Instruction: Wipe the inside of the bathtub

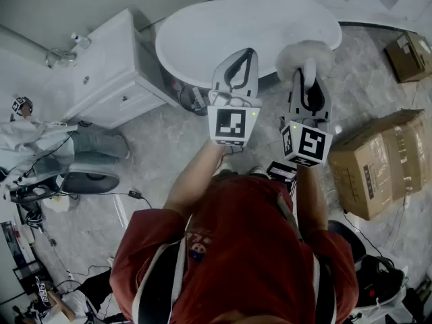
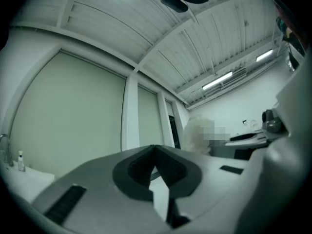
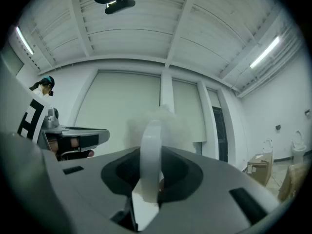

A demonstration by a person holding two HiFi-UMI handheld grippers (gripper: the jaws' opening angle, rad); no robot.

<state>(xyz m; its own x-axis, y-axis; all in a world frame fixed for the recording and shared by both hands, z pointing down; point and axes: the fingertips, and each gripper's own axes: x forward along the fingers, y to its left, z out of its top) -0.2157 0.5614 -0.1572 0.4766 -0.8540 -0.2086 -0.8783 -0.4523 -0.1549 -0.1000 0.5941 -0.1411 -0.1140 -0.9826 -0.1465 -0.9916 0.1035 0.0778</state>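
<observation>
Red shirt below, bare forearms stretched forward: the person (image 1: pixel 236 248) holds both grippers side by side in front of the chest, jaws pointing away from the body and somewhat upward. The left gripper (image 1: pixel 244 52) has its jaws pressed together with nothing between them, the dark pads meeting at a point. The right gripper (image 1: pixel 309 69) is clamped on the flat white handle (image 3: pixel 150 150) of a fluffy white duster (image 1: pixel 304 52), whose head stands just past the jaw tips. The white bathtub (image 1: pixel 202 25) stands on the marble floor (image 1: pixel 169 133) ahead of both grippers, which are held in the air clear of it. A white cabinet (image 1: pixel 115 79) sits to the tub's left, cardboard boxes (image 1: pixel 378 160) to the right.
</observation>
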